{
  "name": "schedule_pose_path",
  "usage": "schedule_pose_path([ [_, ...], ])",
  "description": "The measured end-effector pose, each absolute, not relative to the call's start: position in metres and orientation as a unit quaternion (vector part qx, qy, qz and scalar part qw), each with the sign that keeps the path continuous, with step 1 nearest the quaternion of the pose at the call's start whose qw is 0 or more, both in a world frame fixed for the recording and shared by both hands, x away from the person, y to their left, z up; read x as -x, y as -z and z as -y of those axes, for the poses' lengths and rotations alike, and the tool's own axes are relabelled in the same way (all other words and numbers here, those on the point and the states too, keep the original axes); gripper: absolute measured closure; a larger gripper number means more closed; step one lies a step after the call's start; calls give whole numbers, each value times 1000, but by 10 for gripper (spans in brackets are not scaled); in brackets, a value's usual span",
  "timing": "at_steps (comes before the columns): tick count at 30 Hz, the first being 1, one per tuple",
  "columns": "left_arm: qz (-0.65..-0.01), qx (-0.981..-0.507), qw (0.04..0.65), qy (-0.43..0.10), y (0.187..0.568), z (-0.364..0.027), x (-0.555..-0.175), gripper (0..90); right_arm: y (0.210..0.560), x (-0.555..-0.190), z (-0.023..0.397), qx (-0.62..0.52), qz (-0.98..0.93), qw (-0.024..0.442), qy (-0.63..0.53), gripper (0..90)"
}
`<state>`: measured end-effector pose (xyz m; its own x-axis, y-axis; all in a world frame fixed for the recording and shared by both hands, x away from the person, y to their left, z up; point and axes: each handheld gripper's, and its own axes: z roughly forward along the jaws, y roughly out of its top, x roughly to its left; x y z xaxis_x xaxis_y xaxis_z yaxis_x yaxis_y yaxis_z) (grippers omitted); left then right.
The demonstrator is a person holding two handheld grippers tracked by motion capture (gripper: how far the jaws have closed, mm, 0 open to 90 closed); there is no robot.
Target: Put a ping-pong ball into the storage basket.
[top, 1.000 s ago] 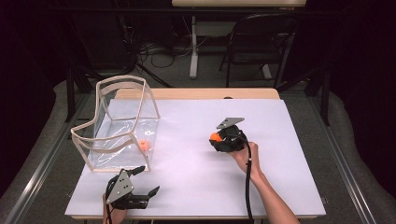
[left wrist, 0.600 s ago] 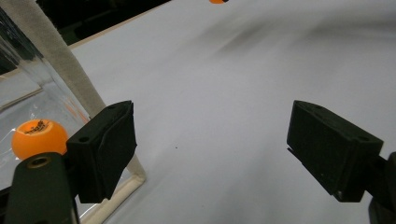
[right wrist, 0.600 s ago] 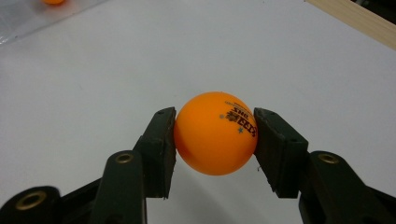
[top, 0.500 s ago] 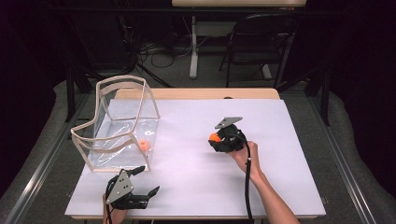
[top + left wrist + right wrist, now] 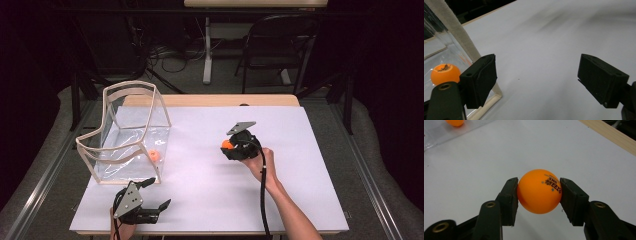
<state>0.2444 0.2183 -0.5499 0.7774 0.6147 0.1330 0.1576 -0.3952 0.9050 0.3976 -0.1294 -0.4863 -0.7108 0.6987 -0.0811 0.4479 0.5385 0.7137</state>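
Observation:
An orange ping-pong ball [image 5: 539, 191] with dark print sits squeezed between the two black pads of my right gripper [image 5: 539, 195], just above the white table. From above, that ball [image 5: 227, 144] peeks out at the left end of the right gripper [image 5: 230, 147], mid-table. A second orange ball [image 5: 154, 156] lies inside the clear, wood-framed container [image 5: 125, 90] at the left; the same ball [image 5: 445, 73] shows behind the plastic wall. My left gripper [image 5: 159, 194] rests near the front edge beside the container's corner, jaws wide apart with nothing between them [image 5: 536, 82].
The white tabletop [image 5: 300, 150] stretches around both grippers, with a wooden strip [image 5: 210, 100] along its far edge. The container's frame post [image 5: 456, 32] stands close to the left gripper's left pad. A dark chair [image 5: 280, 45] and cables lie beyond the table.

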Motion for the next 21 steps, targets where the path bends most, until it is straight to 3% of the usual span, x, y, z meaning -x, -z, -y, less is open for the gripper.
schedule_pose_path([
  [21,-241,-802,497,-228,550,-217,-244,157,479,-401,109,-319,-865,178,-344,509],
])
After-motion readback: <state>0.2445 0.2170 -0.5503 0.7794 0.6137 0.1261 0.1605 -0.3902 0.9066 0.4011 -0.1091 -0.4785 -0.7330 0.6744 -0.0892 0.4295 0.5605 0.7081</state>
